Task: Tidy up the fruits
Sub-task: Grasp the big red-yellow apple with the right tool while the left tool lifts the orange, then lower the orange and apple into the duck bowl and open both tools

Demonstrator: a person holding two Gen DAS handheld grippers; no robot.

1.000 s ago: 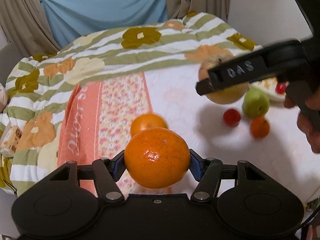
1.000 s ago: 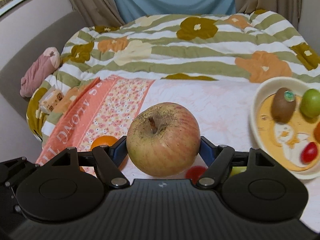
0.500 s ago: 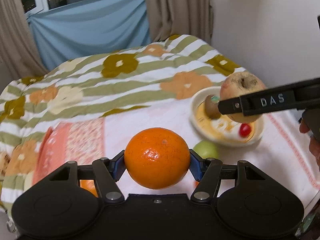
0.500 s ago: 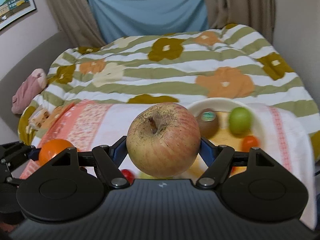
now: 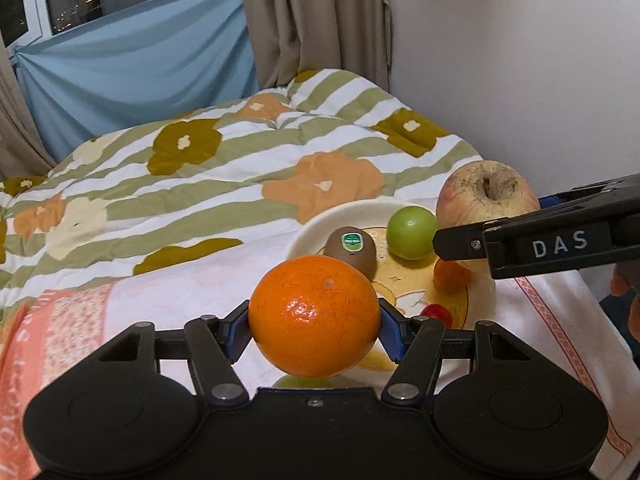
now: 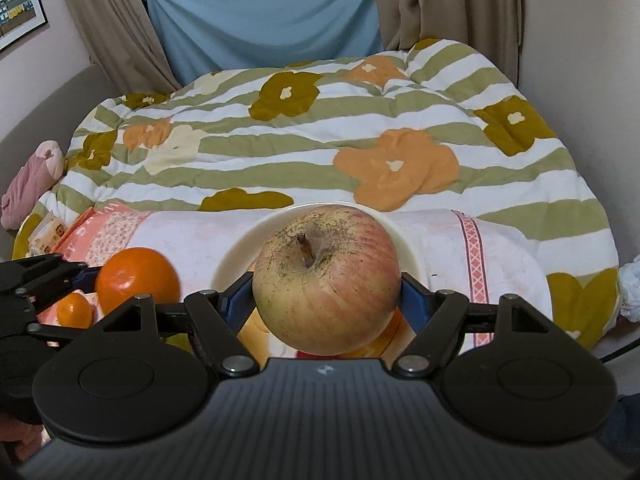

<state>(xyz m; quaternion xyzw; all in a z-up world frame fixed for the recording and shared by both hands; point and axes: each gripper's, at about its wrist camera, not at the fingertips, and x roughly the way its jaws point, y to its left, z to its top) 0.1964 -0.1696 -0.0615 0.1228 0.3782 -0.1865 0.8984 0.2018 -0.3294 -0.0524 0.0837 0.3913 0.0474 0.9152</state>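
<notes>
My left gripper (image 5: 314,330) is closed on a large round orange with glossy, dotted skin (image 5: 314,316); its two blue pads press on the fruit from both sides, and the orange sits in the air between the fingers. Ahead of this gripper and a little to the right I see a shallow cream-coloured plate with a yellow cartoon print (image 5: 320,226), lying on a white towel with a pink patterned border (image 5: 548,320). On the plate lie a brown kiwi with a green sticker (image 5: 351,251), a small round green fruit (image 5: 412,232), a small orange mandarin (image 5: 451,276) and a small red fruit (image 5: 435,313), partly hidden by the gripper frame. My right gripper (image 6: 327,302) is closed on a big apple with yellowish-red skin and a brown stem (image 6: 327,278); the blue pads touch its sides, and it hangs above the plate, hiding most of it. To the left of the right gripper I see the held orange and, just below it, another small mandarin (image 6: 75,310). Beyond both tools lies a quilt with green stripes and orange flowers (image 6: 320,136).
</notes>
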